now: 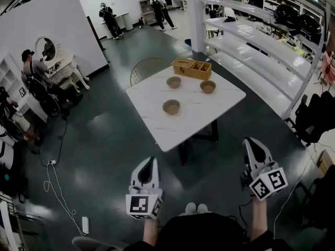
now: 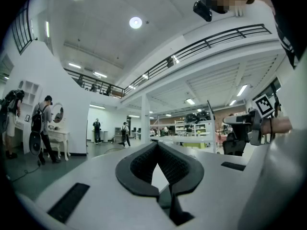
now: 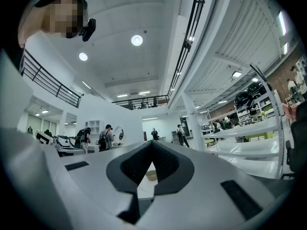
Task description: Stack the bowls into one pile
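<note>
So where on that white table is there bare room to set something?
Bare: the table at its near corner, in front of the nearest bowl, and the stretch right of it. Crowded: the far end, where two bowls sit by the wooden box.

Left gripper [image 1: 149,163] and right gripper [image 1: 252,144] held out in front, side by side, well apart, pointing roughly level. Both sets of jaws closed tip to tip, empty.
</note>
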{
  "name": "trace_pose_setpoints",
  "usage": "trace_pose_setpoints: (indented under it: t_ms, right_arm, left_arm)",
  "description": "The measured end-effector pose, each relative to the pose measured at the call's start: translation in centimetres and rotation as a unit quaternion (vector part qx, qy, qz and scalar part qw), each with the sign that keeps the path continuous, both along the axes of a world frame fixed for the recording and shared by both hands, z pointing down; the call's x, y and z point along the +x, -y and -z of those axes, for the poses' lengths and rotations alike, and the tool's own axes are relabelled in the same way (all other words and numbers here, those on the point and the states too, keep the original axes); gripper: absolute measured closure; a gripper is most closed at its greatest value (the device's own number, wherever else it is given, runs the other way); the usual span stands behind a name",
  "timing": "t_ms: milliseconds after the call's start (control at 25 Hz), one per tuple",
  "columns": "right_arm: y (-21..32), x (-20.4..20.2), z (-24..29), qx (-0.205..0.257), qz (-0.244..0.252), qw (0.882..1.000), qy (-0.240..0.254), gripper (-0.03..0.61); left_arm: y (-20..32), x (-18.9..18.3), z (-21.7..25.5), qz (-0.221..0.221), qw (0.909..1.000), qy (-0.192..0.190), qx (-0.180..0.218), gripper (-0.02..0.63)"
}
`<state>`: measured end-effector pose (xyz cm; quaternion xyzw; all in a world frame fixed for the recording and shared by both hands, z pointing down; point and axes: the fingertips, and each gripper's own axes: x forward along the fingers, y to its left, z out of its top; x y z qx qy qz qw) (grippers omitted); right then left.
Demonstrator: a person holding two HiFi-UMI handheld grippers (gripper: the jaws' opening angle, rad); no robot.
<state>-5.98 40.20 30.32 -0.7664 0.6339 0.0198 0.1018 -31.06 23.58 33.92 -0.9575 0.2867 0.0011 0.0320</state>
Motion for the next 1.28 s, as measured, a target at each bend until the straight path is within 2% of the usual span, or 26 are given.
trace_pose_setpoints:
  t_ms: [440,840,1280]
  right_arm:
    - [-1.1,1.7,-0.6,-0.003,-0.003,1.0,-0.003,0.565]
    - [-1.2,2.7,-1.7,0.003,0.026,0.999,0.02,0.565]
    - [2.2,4.8,-2.6,0.006,0.039,0.998,0.041,0.565]
  left_arm:
    - [-1.2,1.8,-0.3,0.0,1.0,0.008,-0.001,0.6]
    - [-3.3,2.8,-1.6,0.006,0.9998,0.017,-0.008,0.6]
    - [-1.0,4.3,-2.2,0.021,0.9993,0.025,-0.019,0.6]
